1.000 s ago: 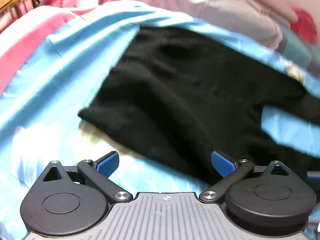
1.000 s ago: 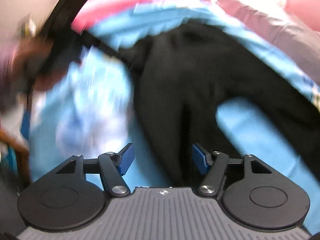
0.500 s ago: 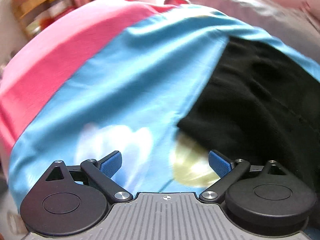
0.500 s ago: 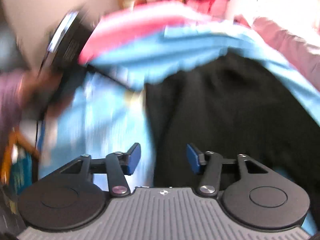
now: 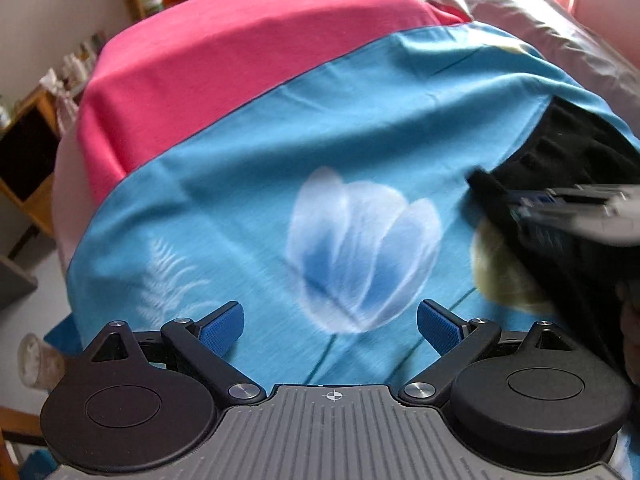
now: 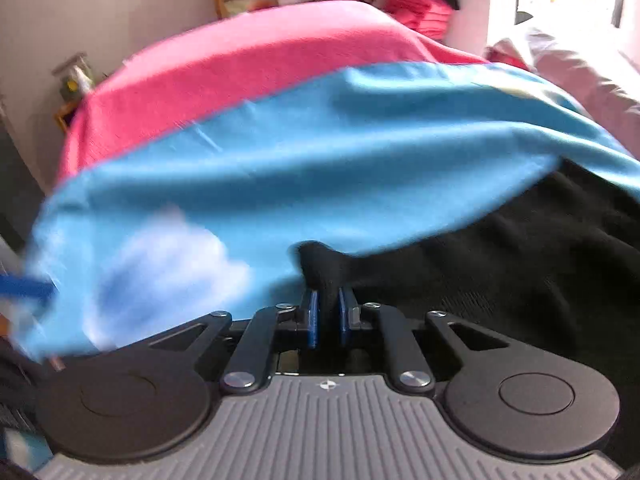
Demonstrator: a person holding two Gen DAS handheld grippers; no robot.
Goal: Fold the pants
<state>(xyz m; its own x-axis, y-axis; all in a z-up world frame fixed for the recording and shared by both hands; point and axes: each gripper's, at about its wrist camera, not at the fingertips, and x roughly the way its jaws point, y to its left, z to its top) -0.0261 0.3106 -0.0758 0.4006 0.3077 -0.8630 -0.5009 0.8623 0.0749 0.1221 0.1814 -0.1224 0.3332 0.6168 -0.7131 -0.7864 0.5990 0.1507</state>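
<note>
Both grippers have swung toward the bed's (image 5: 248, 64) corner. Right gripper (image 6: 328, 316) fingers have just closed, pinching a corner of the pants (image 6: 520, 264) lying there; left gripper (image 5: 330, 322) gapes empty. Soft, limp knit: grip hems.

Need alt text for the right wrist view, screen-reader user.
The right gripper has its jaws shut on a corner of the black pants, which lie on a blue floral bedsheet. A pink cover lies beyond it; the picture is motion-blurred.
</note>
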